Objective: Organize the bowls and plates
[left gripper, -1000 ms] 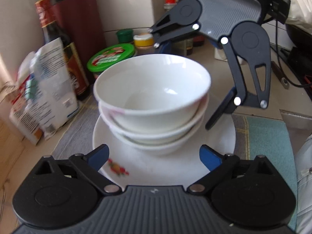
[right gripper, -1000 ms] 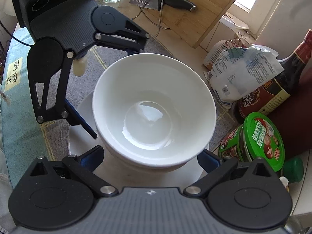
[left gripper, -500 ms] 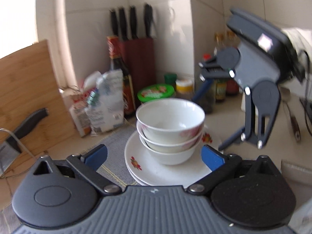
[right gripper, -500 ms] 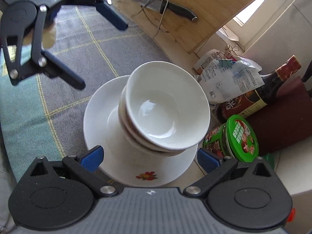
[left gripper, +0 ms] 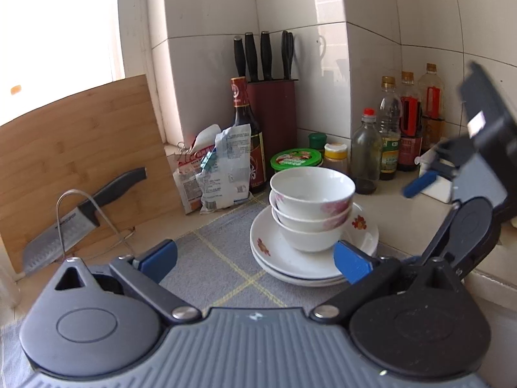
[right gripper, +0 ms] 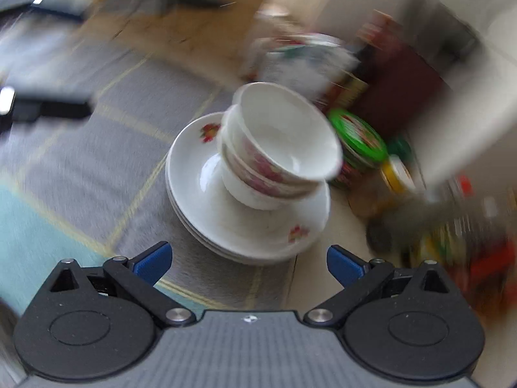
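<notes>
Three white bowls with pink flowers are nested in a stack on a pile of white floral plates, which rests on a grey cloth. The same stack of bowls and plates shows blurred in the right wrist view. My left gripper is open and empty, a little in front of the plates. My right gripper is open and empty, back from the plates; it also shows in the left wrist view at the right.
A cleaver on a wire stand leans on a wooden cutting board at the left. Food bags, a sauce bottle, a knife block, a green-lidded tub and several bottles stand behind the stack.
Both grippers have pulled back and up from the stack, which now looks smaller. The right wrist view is blurred by fast motion. The bowls and plates have not moved.
</notes>
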A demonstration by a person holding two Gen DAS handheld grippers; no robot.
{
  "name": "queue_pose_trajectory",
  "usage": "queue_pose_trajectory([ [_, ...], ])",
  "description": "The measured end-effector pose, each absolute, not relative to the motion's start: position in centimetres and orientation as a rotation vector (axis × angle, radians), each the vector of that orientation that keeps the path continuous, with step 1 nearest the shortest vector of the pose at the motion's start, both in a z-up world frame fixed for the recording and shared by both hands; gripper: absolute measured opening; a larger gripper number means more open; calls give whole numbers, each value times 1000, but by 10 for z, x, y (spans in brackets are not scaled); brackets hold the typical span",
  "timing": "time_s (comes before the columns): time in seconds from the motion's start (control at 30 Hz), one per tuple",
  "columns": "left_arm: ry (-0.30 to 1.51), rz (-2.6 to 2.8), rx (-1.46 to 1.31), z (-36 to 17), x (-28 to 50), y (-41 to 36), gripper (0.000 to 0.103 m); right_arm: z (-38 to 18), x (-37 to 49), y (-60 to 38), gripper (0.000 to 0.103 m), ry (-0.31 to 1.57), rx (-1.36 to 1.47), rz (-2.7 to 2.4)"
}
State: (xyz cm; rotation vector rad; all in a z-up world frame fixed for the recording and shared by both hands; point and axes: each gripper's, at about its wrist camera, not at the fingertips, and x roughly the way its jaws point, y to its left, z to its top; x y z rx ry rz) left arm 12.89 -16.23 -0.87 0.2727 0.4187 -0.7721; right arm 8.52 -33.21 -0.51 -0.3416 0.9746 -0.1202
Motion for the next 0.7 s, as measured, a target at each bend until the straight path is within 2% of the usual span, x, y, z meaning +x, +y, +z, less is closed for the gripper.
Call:
queue_pose_trajectory([
  [0.13,498,-726,264,-5,124,-158,102,0,56,-331,103,946,-22,-324],
  [0.3,561,-645,240,5,120,-152,102,5,25,-325,103,912,233,-482],
  [0.5,637,-577,223,15,121,-154,102,23,8,-321,103,828,361,-509],
  [0.7,634,-562,226,25,114,-164,102,42,11,-325,103,780,355,-501],
])
